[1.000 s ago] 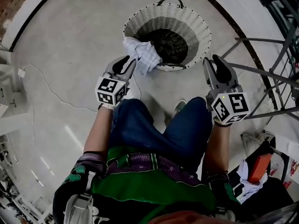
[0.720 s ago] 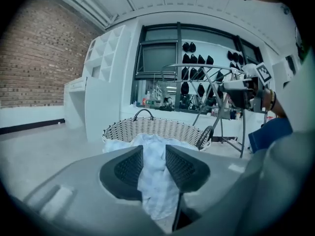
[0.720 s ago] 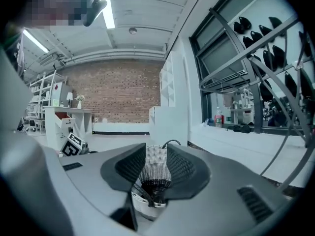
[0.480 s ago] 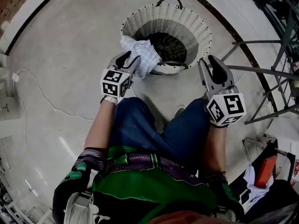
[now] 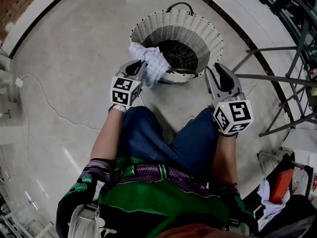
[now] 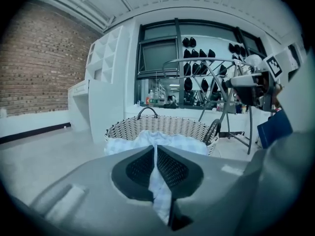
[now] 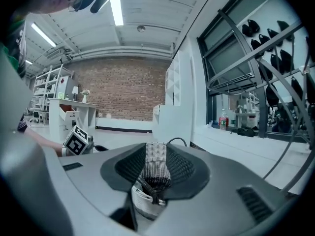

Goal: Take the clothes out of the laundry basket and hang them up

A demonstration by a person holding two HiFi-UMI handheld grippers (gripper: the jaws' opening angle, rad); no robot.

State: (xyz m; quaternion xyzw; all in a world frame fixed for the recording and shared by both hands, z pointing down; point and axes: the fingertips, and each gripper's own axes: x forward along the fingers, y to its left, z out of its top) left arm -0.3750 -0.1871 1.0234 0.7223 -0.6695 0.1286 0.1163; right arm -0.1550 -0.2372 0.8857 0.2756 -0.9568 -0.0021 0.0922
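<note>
A white woven laundry basket (image 5: 198, 21) with a dark bottom stands on the floor in front of my knees. A white checked cloth (image 5: 148, 58) hangs over its near left rim. My left gripper (image 5: 140, 68) has just been closing and is now shut on this cloth; in the left gripper view the cloth (image 6: 160, 191) runs as a thin strip between the pads of the left gripper (image 6: 156, 154). My right gripper (image 5: 214, 69) sits at the basket's right rim. In the right gripper view the woven wall (image 7: 155, 168) fills the gap of the right gripper (image 7: 156, 151).
A metal drying rack (image 5: 292, 58) stands at the right, close to the basket. A white cable (image 5: 49, 103) trails over the floor on the left. My legs in blue jeans (image 5: 168, 138) are just below the grippers. A red item (image 5: 281, 185) lies at the lower right.
The left gripper's jaws, open beside the cloth before, have closed on it. Both grippers have sunk a little toward the basket's rim.
</note>
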